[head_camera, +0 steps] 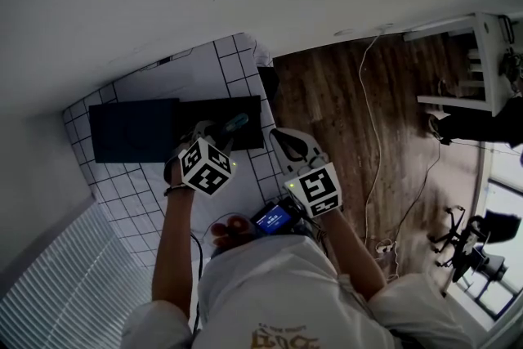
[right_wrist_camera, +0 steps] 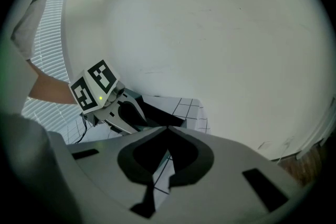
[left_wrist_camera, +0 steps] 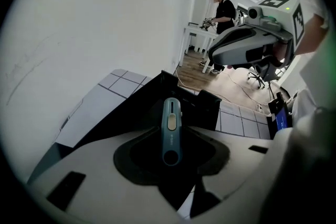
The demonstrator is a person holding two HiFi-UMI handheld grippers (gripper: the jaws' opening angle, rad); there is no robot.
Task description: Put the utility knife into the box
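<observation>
A teal utility knife (left_wrist_camera: 171,131) with a pale slider sits lengthwise between the jaws of my left gripper (left_wrist_camera: 171,140), which is shut on it. In the head view the knife (head_camera: 234,124) sticks out ahead of the left gripper (head_camera: 219,132), over a black open box (head_camera: 222,114) on the grid-patterned table. The box (left_wrist_camera: 147,105) lies directly under the knife in the left gripper view. My right gripper (head_camera: 283,145) hovers just right of the box; its tips (right_wrist_camera: 167,128) meet with nothing between them.
A dark blue flat panel (head_camera: 131,131) adjoins the box on the left. A small blue screen (head_camera: 274,218) and a dish of red items (head_camera: 233,226) sit near my body. Wooden floor (head_camera: 359,110) with cables lies right. Another person (left_wrist_camera: 223,10) stands far off.
</observation>
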